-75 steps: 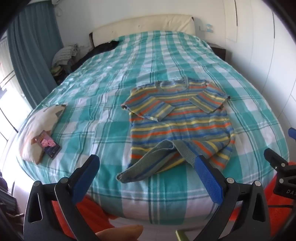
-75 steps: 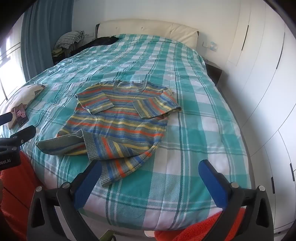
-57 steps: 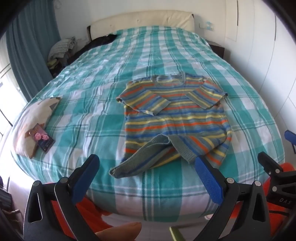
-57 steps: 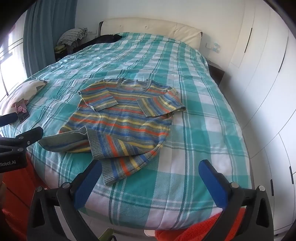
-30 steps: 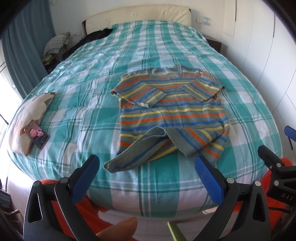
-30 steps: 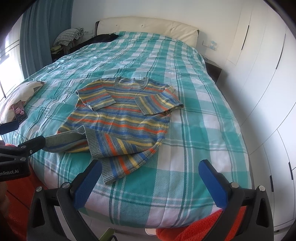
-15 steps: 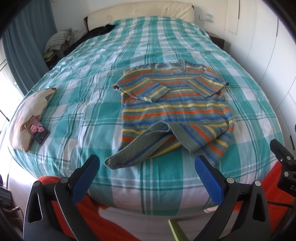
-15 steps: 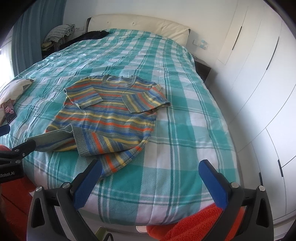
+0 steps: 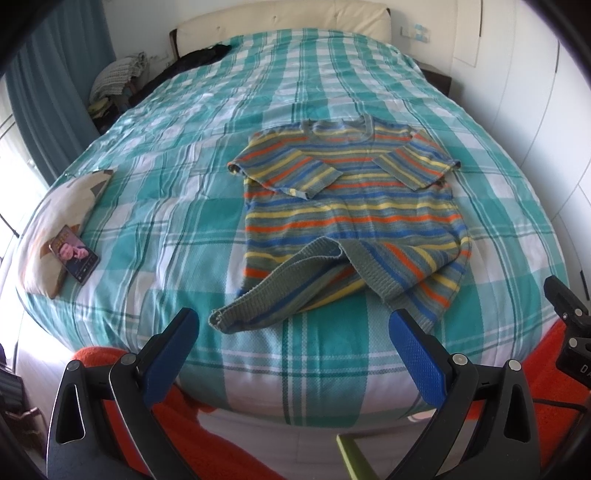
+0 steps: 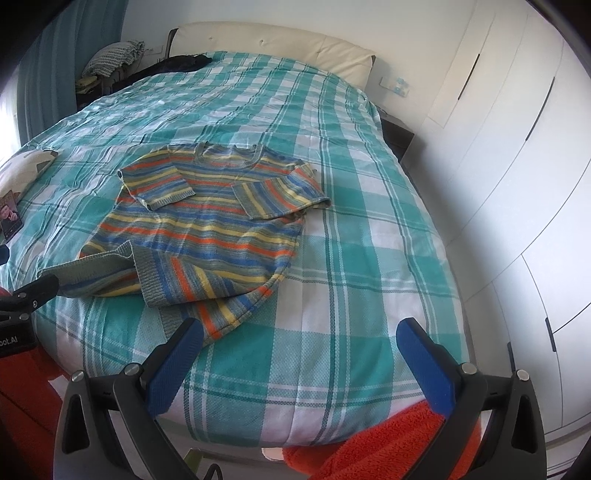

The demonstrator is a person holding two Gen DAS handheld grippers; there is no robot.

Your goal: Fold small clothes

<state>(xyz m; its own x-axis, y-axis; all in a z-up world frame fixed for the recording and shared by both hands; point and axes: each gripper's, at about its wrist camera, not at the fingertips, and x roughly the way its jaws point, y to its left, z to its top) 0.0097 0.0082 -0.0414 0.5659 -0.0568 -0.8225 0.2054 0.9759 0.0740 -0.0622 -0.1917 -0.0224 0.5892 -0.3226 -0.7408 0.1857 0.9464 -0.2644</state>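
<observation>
- A striped knit sweater (image 9: 351,206) lies on the near half of a bed with a teal-and-white checked bedspread (image 9: 177,192), neckline toward the cream headboard (image 9: 280,18)
- Both sleeves are folded inward across the chest; the bottom hem is turned up in two crumpled flaps, one trailing toward the near left edge of the bed
- The left gripper (image 9: 293,354) hangs above the foot of the bed, jaws spread wide and empty, its blue pads apart from the sweater
- The right gripper (image 10: 299,354) is likewise wide and empty, just short of the sweater's near right corner
- A smartphone (image 9: 74,253) rests on a cream cushion (image 9: 55,218) at the bed's left edge, well apart from the sweater
- White wardrobe doors (image 10: 517,147) stand along the right; an orange rug (image 10: 388,443) shows below the bed
</observation>
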